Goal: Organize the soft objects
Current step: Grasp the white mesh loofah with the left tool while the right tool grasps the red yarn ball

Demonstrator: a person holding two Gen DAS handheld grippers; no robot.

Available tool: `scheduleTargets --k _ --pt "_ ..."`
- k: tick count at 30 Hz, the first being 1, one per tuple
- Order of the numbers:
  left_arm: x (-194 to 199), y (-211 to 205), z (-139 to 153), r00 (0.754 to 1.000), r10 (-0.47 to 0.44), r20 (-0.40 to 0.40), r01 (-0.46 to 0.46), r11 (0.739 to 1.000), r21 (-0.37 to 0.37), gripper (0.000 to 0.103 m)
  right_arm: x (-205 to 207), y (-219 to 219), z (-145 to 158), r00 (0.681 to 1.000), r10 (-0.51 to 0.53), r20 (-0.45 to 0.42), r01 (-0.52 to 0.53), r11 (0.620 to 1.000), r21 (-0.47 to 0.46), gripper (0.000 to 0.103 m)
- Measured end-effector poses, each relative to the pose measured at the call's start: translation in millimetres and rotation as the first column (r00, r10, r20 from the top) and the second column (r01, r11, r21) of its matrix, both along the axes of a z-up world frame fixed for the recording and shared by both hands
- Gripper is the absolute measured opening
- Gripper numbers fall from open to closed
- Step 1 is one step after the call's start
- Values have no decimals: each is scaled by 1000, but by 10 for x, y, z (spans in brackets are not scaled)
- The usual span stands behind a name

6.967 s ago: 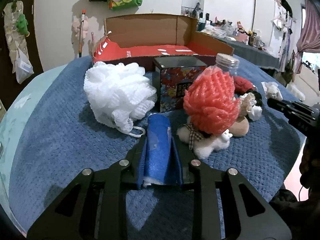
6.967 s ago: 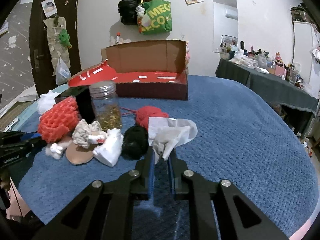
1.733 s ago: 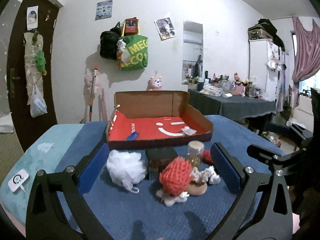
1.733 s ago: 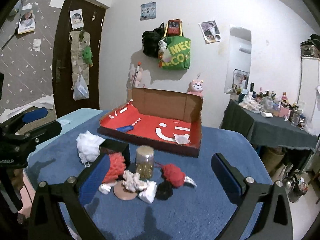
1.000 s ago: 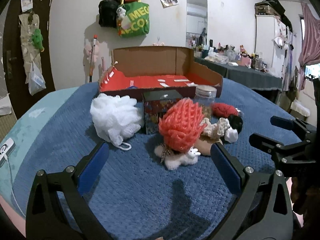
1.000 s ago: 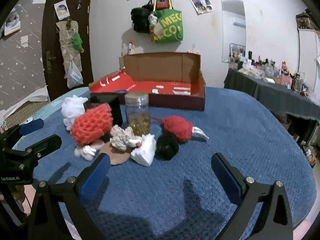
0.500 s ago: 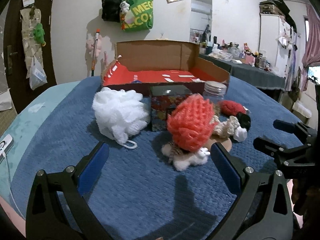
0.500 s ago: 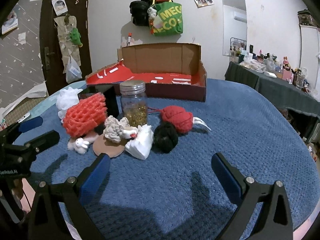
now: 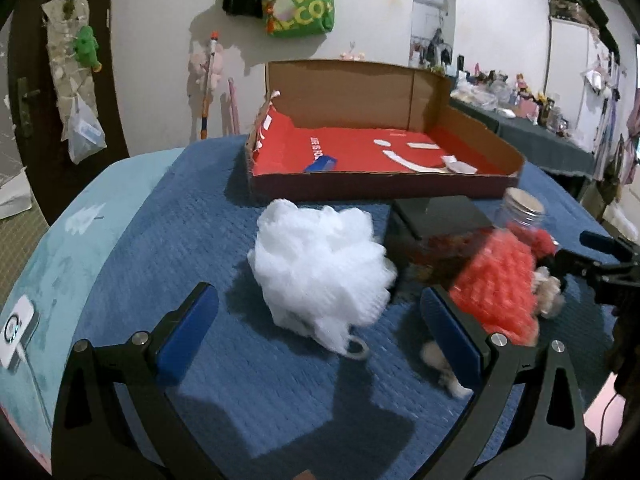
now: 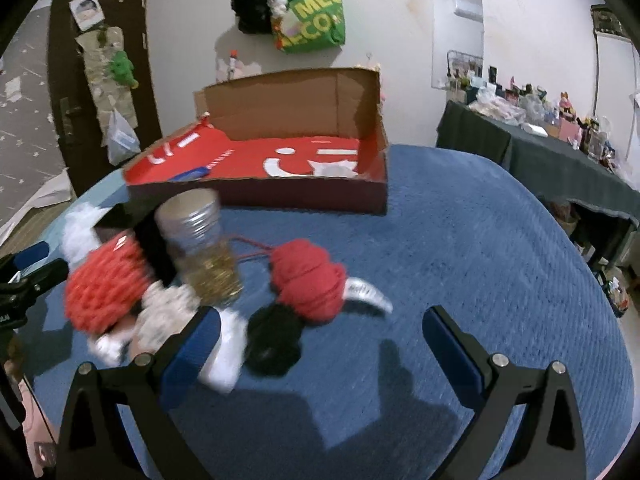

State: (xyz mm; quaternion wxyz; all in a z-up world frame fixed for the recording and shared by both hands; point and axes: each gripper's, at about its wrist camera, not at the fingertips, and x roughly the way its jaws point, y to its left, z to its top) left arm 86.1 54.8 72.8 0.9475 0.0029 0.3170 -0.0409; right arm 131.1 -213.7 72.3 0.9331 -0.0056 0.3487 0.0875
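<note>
Left wrist view showed the left gripper (image 9: 318,322) fingers spread wide, framing the white mesh pouf (image 9: 320,266) at twelve o'clock, likely for grasping; right gripper (image 10: 320,334) likewise released, empty.

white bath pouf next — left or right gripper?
Left. The left gripper is open with the white bath pouf centred just ahead of its fingers. The right gripper, also open, faces the red yarn ball; there the pouf sits far left.
</note>
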Motion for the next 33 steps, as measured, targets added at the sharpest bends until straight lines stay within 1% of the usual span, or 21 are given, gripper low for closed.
scheduleTargets --k 3,5,6,7,8,9,10,11,12,13,14,17,20,24,25,28,33 --pt "209 63 -16 999 -16 -34 16 1000 0 103 221 -35 -13 999 4 -54 -4 1000 0 101" --pt "358 82 -55 997 -32 -70 32 999 -3 103 369 -18 -46 995 20 -95 -21 1000 -17 97" --pt "427 95 -80 995 -33 -90 33 999 -4 103 446 -11 -71 992 32 -120 -35 999 -20 93" --pt "496 110 -108 993 -36 -112 35 999 -11 102 482 -12 -92 990 42 -131 -44 999 -15 89" --pt "547 127 -134 991 -44 -130 41 999 -28 97 534 -9 -121 988 50 -147 -52 999 -11 88" --pt "580 149 -155 988 -55 -143 48 998 -51 91 577 -10 -141 985 55 -164 -58 998 -13 82" --pt "610 163 -171 986 -70 -152 58 995 -78 78 612 -5 -164 982 66 -176 -69 998 -11 73" --pt "632 159 -188 983 -89 -158 73 992 -102 68 620 5 -182 979 90 -183 -90 996 9 68" --pt "654 158 -211 980 -109 -167 89 988 -122 67 629 16 -193 975 116 -192 -112 993 32 58" --pt "671 151 -235 975 -134 -179 109 983 -145 64 630 43 -189 972 134 -193 -128 991 45 45" --pt "675 143 -250 972 -146 -184 118 980 -159 60 610 72 -185 969 161 -189 -153 987 56 38" --pt "605 125 -225 976 -152 -154 128 980 -151 55 514 149 -148 976 160 -149 -160 987 10 37" --pt "534 138 -177 981 -142 -135 121 981 -151 55 432 130 -78 982 149 -116 -148 989 18 36" --pt "373 134 -66 985 -134 -106 119 983 -137 55 248 78 100 990 125 -57 -125 992 5 36" --pt "319 135 -31 987 -130 -93 117 984 -132 55 208 75 144 991 127 -50 -126 992 13 36" --pt "188 148 61 988 -138 -67 127 981 -147 55 75 69 237 991 129 -30 -128 992 17 37" --pt "-2 131 177 990 -140 -27 135 981 -140 55 -56 95 308 991 131 -13 -131 991 22 37"
